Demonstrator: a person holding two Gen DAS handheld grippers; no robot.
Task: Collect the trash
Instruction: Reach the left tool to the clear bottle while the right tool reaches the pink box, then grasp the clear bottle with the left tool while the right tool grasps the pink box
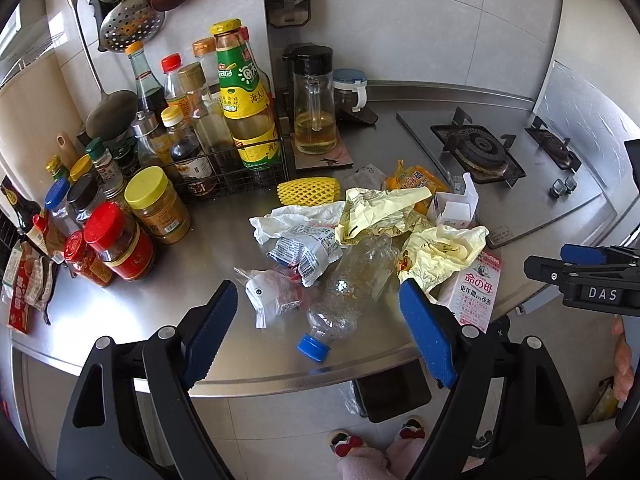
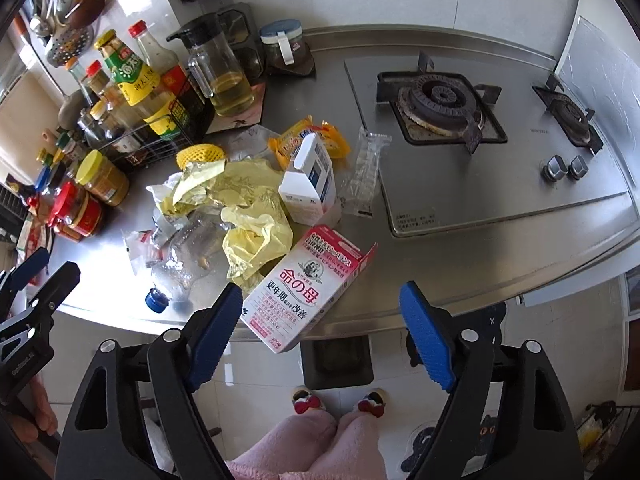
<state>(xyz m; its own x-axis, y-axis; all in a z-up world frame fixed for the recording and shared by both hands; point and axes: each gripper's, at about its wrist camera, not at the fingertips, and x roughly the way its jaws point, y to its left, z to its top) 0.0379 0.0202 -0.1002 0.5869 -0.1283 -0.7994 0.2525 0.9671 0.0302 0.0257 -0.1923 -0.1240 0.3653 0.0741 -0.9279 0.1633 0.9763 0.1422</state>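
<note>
Pink-and-white box (image 2: 308, 288) lay just ahead of my right tongs (image 2: 320, 320), both jaws wide and empty, its long axis slanting away to the right. Crushed bottle (image 1: 352, 284) sat between my left tongs' (image 1: 318, 320) spread jaws.

A crushed clear plastic bottle with a blue cap (image 1: 348, 296) lies on its side near the steel desk's (image 1: 160, 300) front edge. Crumpled yellow plastic bags (image 2: 244, 208) are heaped behind it. A pink-and-white cardboard box (image 2: 308, 286) lies flat, overhanging the edge. A small white carton (image 2: 310, 182) stands upright, open.
</note>
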